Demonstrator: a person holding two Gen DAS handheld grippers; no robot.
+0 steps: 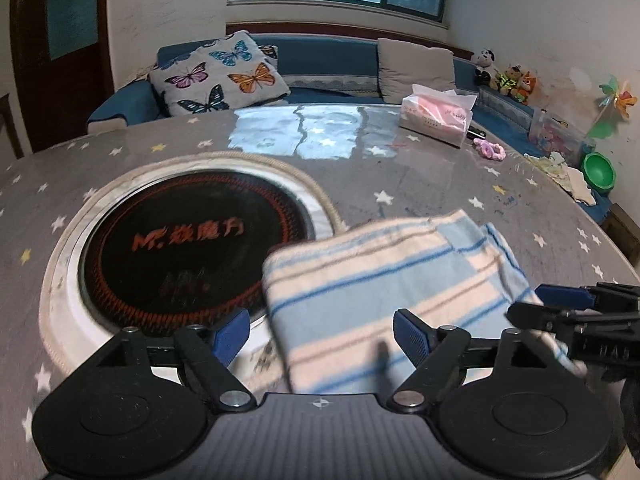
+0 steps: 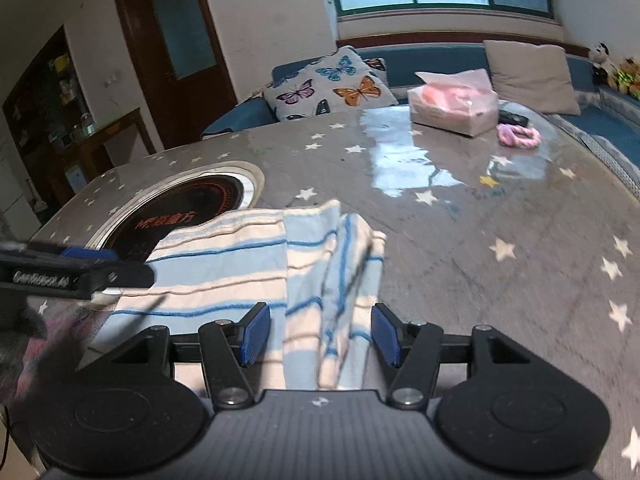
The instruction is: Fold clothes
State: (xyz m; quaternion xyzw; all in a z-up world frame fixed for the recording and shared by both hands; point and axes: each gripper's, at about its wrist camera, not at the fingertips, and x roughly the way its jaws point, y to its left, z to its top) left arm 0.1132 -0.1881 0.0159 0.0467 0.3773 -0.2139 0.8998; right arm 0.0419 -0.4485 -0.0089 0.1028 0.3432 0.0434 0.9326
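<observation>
striped cloth [image 1: 384,280] lies folded on the star-printed worktop [image 1: 440,184], directly ahead of both tools and reaching back under them, its far left corner overlapping the round black cooktop [image 1: 192,248] set into the surface. left tool [image 1: 322,334] is spread wide, the cloth's near edge running between its blue pads [image 1: 230,336] without either pad touching it as far as can be seen. right tool [image 2: 320,334] is also wide apart, straddling the layered right-hand edge of the cloth, again with no sign of a pinch. judging by the blur on the fabric, things are in motion, so the main risk is that a closing tool catches only the top layer of that stacked edge and peels the fold open, or drags the whole piece across the glossy worktop instead of lifting it. the two tools sit close together, the right one crossing into the left view just beside the cloth, so a careless swing could knock them together. on the cooktop, red lettering reads "mr." followed by chinese characters. white lettering on the side of the left tool, seen from the right view, is too blurred to read.
</observation>
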